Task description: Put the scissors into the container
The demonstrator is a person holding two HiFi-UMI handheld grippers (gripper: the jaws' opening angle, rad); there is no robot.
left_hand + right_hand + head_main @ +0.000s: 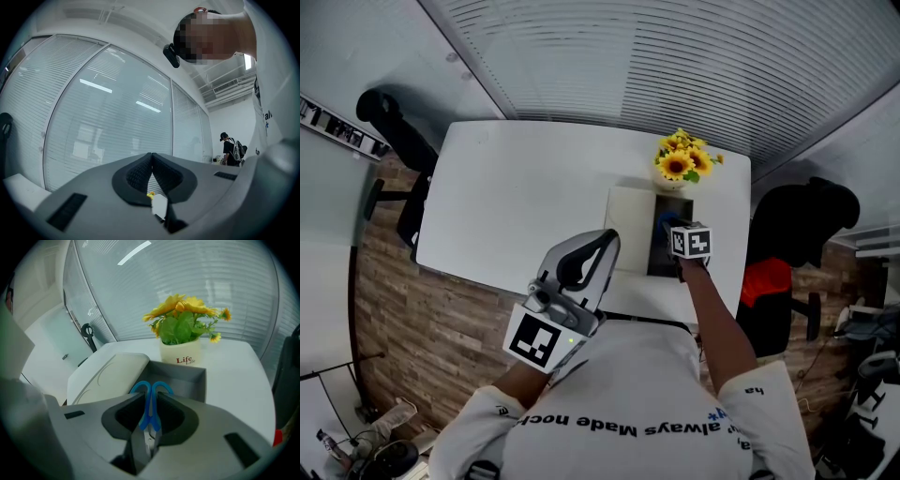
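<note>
Blue-handled scissors [150, 411] sit clamped between my right gripper's [151, 401] jaws, their handle loops pointing forward over the open dark grey container [190, 378]. In the head view the right gripper [673, 228] hovers over that container [661, 261] at the table's right side, with a bit of the blue scissors [667, 221] showing. My left gripper [609, 236] is held up close to the body, off the table, with its jaws pressed together and nothing in them. In the left gripper view it [151, 161] points up at a glass wall.
A cream lid [628, 230] lies just left of the container. A pot of sunflowers [680, 167] stands right behind it. The white table [516, 206] has black chairs at its left [394, 131] and right [797, 244]. A person [232, 147] stands far off.
</note>
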